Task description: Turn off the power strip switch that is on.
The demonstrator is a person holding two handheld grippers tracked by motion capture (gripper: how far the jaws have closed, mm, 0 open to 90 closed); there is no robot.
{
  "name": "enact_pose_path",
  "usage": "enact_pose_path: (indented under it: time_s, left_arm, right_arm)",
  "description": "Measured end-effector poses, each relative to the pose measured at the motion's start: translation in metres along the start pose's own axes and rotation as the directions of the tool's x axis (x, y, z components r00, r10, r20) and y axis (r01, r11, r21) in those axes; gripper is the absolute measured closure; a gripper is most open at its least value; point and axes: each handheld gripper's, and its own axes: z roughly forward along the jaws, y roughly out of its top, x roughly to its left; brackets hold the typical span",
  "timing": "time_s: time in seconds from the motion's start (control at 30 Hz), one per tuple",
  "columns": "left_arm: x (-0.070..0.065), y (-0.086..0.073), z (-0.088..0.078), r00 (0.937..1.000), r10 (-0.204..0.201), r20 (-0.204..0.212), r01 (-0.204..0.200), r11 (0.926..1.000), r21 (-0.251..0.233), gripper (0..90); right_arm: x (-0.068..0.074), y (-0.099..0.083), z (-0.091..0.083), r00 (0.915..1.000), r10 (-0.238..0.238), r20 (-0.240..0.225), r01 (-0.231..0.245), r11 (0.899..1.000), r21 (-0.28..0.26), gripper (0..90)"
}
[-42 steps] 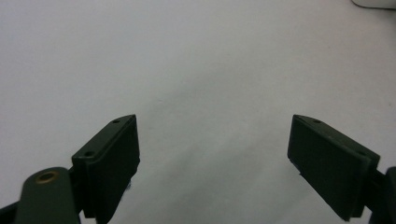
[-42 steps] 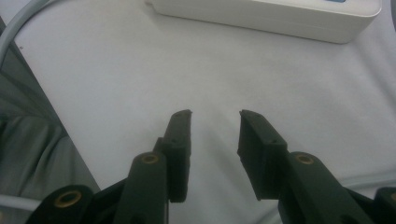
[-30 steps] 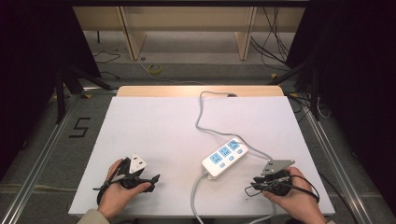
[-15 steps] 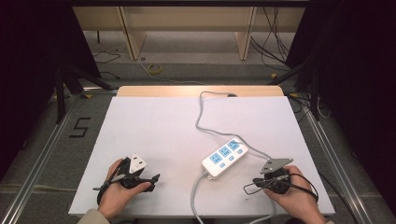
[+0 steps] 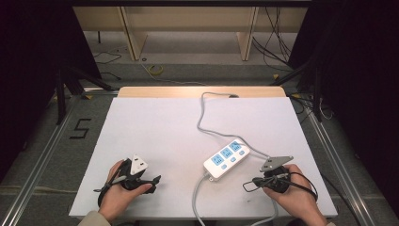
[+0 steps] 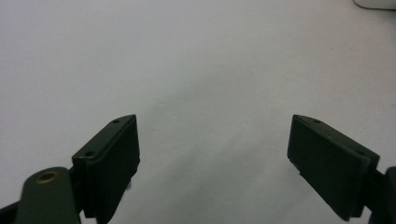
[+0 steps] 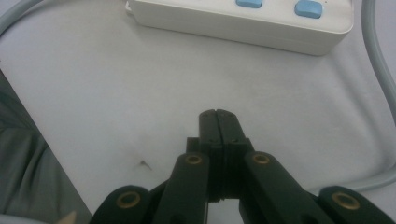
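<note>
High view: power strip [image 5: 227, 159] lies on the counter [image 5: 160, 132] at 10 o'clock from my right claw [image 5: 250, 182], long axis running 2-to-8. Right claw pressed together, nearer. Left claw [image 5: 154, 179] spread apart, empty, well off.

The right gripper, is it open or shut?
Shut. In the right gripper view, the right gripper has its two black jaws pressed together with nothing between them, just short of the power strip.

power strip [image 7: 243, 18]: top cut by frame edge; grey cable [image 5: 195, 207]: runs off bottom edge
</note>
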Motion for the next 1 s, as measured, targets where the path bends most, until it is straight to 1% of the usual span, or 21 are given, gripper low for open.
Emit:
enact_pose_path:
  time_s: [0.33,0.37,0.47,0.57,0.6,1.0]
  left_arm:
    - [0.0,0.0,0.0,1.0,0.003,-0.003,-0.003,1.0,0.001,16.9]
    - [0.0,0.0,0.0,1.0,0.003,-0.003,-0.003,1.0,0.001,16.9]
    - [0.0,0.0,0.0,1.0,0.002,-0.003,-0.002,1.0,0.001,16.9]
    - [0.0,0.0,0.0,1.0,0.002,-0.003,-0.002,1.0,0.001,16.9]
    - [0.0,0.0,0.0,1.0,0.003,-0.003,-0.003,1.0,0.001,17.0]
    - [0.0,0.0,0.0,1.0,0.005,-0.003,-0.005,1.0,0.002,17.0]
  right_arm:
    - [0.0,0.005,0.001,1.0,0.002,0.001,-0.002,1.0,0.001,90.0]
    - [0.0,0.005,0.001,1.0,-0.005,-0.003,0.005,1.0,0.004,90.0]
    - [0.0,0.006,0.001,1.0,0.004,0.002,-0.004,1.0,0.0,90.0]
    - [0.0,0.007,0.001,1.0,0.002,0.002,-0.002,1.0,0.003,90.0]
    - [-0.001,0.008,0.001,1.0,-0.008,-0.001,0.008,1.0,0.006,90.0]
    - [0.0,0.014,0.001,0.9999,-0.013,-0.005,0.013,1.0,0.008,90.0]
